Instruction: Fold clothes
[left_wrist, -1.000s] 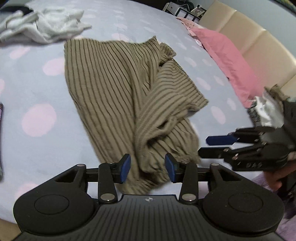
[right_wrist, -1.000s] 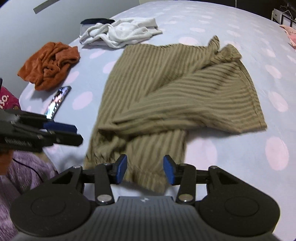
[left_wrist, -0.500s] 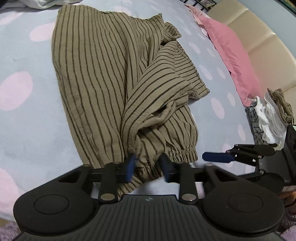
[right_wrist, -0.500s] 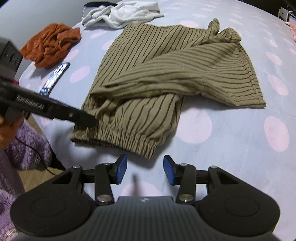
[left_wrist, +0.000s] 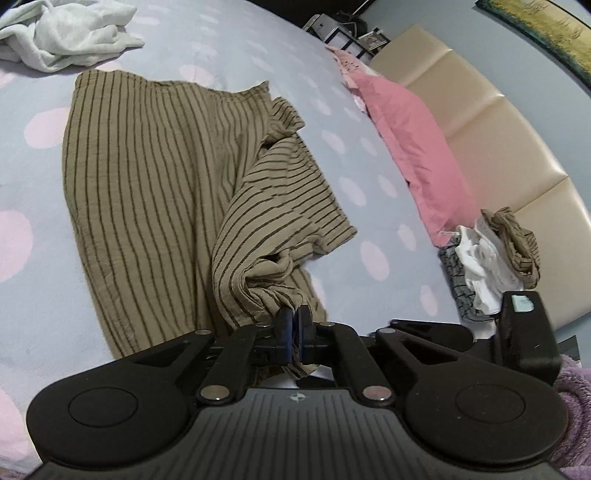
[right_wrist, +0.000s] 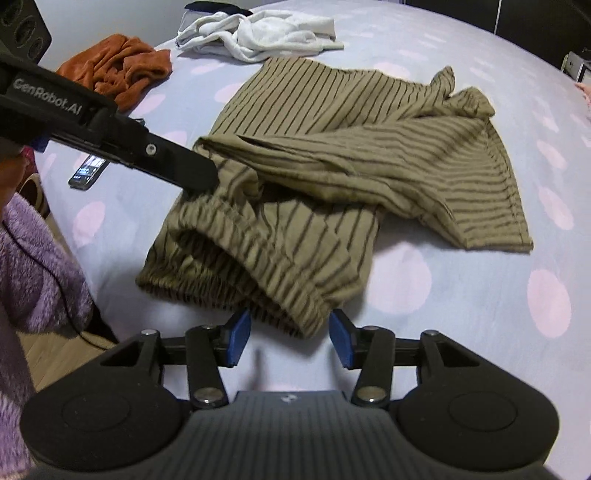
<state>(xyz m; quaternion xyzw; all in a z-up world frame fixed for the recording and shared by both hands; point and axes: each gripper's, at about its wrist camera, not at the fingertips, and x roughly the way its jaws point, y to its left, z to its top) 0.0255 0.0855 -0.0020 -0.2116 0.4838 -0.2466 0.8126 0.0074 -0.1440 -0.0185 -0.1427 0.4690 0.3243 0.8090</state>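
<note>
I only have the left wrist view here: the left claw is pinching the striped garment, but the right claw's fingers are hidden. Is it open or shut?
Observer: Open. The right claw has its fingers spread either side of the elastic hem of the striped garment, not closed on it.
Reviewer: Where does the left claw bite, seen from that side?
Observer: The left claw grips a bunched fold by the hem's left end.
Reviewer: Anything on the bed outside my frame?
Observer: An orange cloth and a phone lie on the bed, left of the garment.
</note>
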